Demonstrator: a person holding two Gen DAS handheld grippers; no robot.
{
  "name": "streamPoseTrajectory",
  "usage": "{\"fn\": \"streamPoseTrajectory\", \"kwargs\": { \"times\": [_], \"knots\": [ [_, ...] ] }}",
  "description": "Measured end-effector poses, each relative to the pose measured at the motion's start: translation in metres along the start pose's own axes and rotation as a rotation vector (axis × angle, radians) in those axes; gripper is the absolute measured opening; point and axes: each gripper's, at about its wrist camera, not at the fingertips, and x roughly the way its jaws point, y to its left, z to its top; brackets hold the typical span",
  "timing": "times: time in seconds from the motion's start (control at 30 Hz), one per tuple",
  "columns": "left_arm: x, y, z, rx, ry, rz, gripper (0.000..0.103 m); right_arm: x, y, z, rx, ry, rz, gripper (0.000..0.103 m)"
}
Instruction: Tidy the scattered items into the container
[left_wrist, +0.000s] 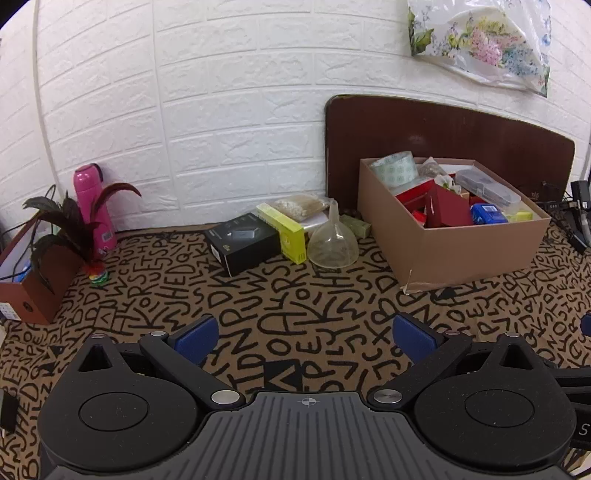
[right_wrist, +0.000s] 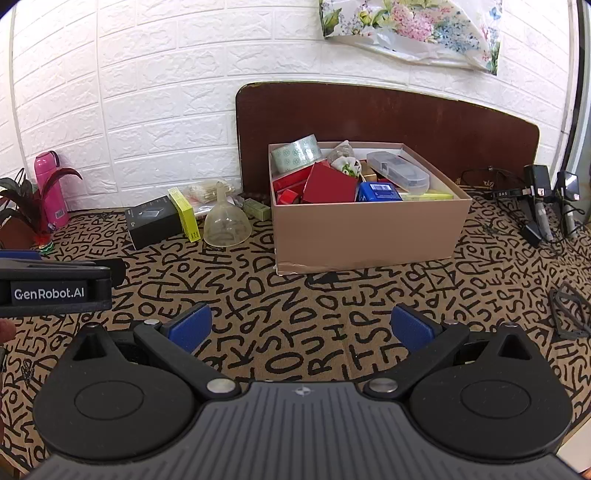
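Observation:
A tan cardboard box (left_wrist: 469, 247) (right_wrist: 365, 236) stands against the wall, filled with red boxes, a tape roll, a blue pack and a clear case. Left of it lie a clear funnel (left_wrist: 332, 243) (right_wrist: 226, 225), a yellow-green box (left_wrist: 286, 232) (right_wrist: 184, 216), a black box (left_wrist: 242, 240) (right_wrist: 151, 221), a bag of sticks (left_wrist: 301, 206) and a small olive box (left_wrist: 356, 225) (right_wrist: 256, 208). My left gripper (left_wrist: 306, 334) is open and empty, well short of them. My right gripper (right_wrist: 299, 325) is open and empty, in front of the box.
A pink bottle (left_wrist: 92, 206) (right_wrist: 50, 188), a feather shuttlecock (left_wrist: 98, 275) and a brown box (left_wrist: 33, 288) stand at the far left. A brown board (right_wrist: 388, 118) leans on the wall. Cables and adapters (right_wrist: 543, 206) lie at the right. The left gripper's body (right_wrist: 55, 288) shows at the right view's left edge.

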Motion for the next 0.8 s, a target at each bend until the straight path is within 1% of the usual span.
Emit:
{"fn": "streamPoseTrajectory", "kwargs": {
  "times": [0.13,0.2,0.47,0.53,0.8],
  "knots": [
    [-0.001,0.002,0.002,-0.003,0.001,0.000,0.103,-0.017,-0.009,-0.020,-0.002,-0.005,0.003,0.103],
    [-0.001,0.002,0.002,-0.003,0.002,-0.002,0.103,-0.010,-0.004,-0.007,-0.003,0.010,-0.002,0.103],
    [-0.001,0.000,0.002,0.002,0.007,-0.006,0.103,-0.019,-0.011,-0.021,-0.006,0.011,-0.001,0.103],
    [-0.001,0.001,0.002,0.002,0.007,-0.006,0.103,-0.014,-0.006,-0.014,-0.007,0.016,-0.005,0.103],
    [0.001,0.003,0.001,-0.003,0.013,-0.010,0.103,-0.014,-0.005,-0.017,-0.013,0.019,-0.005,0.103]
  ]
}}
